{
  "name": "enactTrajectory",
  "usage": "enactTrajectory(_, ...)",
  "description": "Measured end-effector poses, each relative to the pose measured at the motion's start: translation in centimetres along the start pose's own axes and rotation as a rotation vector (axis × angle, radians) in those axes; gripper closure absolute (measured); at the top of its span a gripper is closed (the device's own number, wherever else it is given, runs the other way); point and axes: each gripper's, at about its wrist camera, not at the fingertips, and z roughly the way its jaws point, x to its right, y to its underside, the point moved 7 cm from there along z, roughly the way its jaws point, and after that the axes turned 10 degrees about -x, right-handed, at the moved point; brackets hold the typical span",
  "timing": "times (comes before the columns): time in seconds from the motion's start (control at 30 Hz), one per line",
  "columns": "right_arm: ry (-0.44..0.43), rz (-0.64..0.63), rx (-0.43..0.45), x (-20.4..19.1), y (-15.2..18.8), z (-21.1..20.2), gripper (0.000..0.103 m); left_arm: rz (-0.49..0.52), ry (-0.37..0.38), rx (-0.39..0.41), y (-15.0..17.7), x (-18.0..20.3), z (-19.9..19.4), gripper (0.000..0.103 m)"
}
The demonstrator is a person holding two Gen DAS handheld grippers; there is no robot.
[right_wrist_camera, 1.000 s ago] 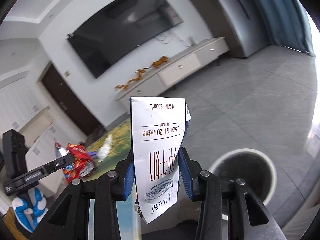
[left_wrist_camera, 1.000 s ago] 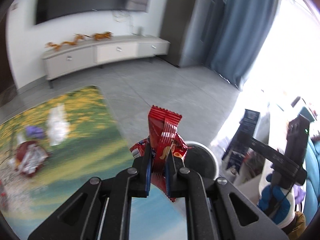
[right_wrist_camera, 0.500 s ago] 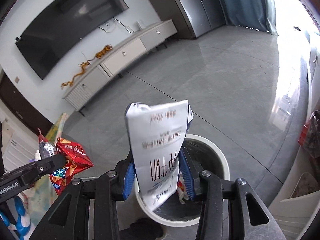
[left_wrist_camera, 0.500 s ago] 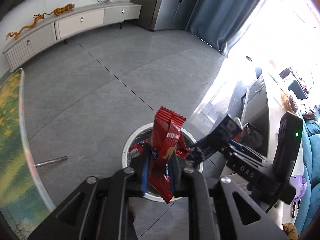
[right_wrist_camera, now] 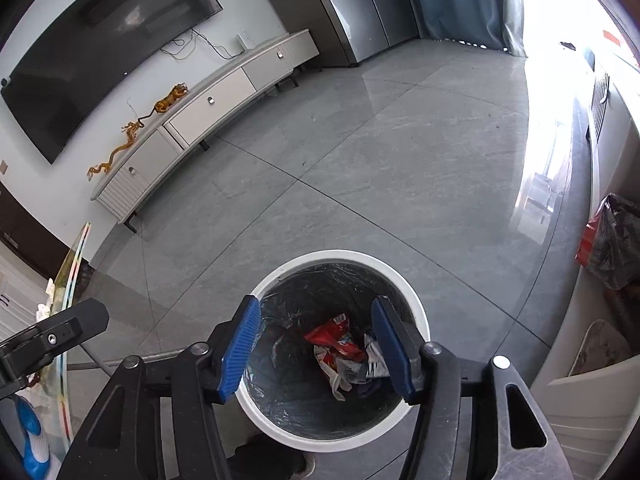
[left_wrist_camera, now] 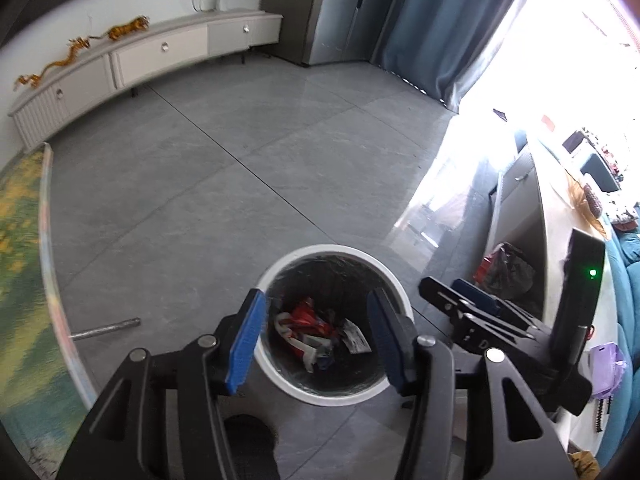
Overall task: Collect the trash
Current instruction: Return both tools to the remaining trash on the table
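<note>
The risk now is small: if a gripper goes lower, its fingers may catch the black liner and pull it off the white rim of the trash bin (left_wrist_camera: pixel 334 394). Both the left gripper (left_wrist_camera: pixel 316 340) and the right gripper (right_wrist_camera: pixel 318 346) hang above the bin, jaws wide apart, holding nothing. The red wrapper (right_wrist_camera: pixel 336 336) and the white carton (right_wrist_camera: pixel 370 364) lie at the bottom of the bin.

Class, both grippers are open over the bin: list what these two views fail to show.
- Trash bin floor: right wrist view, covered by red wrapper and papers.
- Print on white carton: left wrist view, too small.
- Table contents: left wrist view, blurred and cut off by edge.
</note>
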Motion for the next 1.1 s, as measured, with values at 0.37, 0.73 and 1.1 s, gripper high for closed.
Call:
enactTrajectory(0.37,-0.005,-0.105,0.087,-4.6,1.2,-5.1,0.032,-0.092,-0.339,0.206,3.7,-5.5,-10.5,0.043)
enactTrajectory(0.73,-0.087,-0.271,0.145,-13.1,3.4,-9.0,0.025,-0.249,-0.549,0.326,11.6,-11.6,-20.7,0.037)
enactTrajectory(1.1,-0.145,-0.422,0.192,-21.4,7.0,-12.2,0.023,-0.375,-0.616,0.422,18.1,-16.1,-28.2,0.033)
